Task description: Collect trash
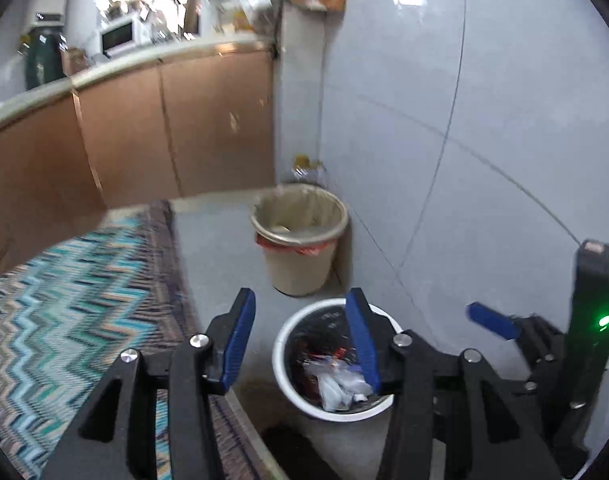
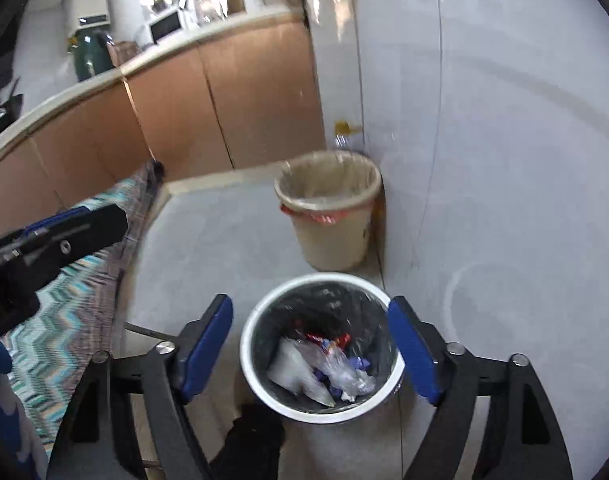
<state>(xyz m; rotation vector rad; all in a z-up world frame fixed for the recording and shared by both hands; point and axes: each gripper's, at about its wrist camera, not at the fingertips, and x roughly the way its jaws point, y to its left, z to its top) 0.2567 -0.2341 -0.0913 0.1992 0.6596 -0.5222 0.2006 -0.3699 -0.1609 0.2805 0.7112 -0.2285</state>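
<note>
A white-rimmed trash bin (image 2: 260, 388) with a black liner stands on the grey floor below me, holding crumpled clear plastic and wrappers (image 2: 336, 372). It also shows in the left wrist view (image 1: 282, 376). My right gripper (image 2: 310, 348) is open and empty, its blue pads spread above the bin's rim. My left gripper (image 1: 302, 342) is open and empty above the bin's left side. The right gripper's blue fingertip (image 1: 490, 320) shows at the right of the left wrist view. The left gripper's body (image 2: 52, 240) shows at the left of the right wrist view.
A beige bin (image 2: 332, 208) with a clear liner and a red band stands in the corner against the tiled wall (image 2: 504, 120). A zigzag-patterned rug (image 1: 64, 300) covers the floor on the left. Brown cabinets (image 1: 164, 128) under a countertop run behind it.
</note>
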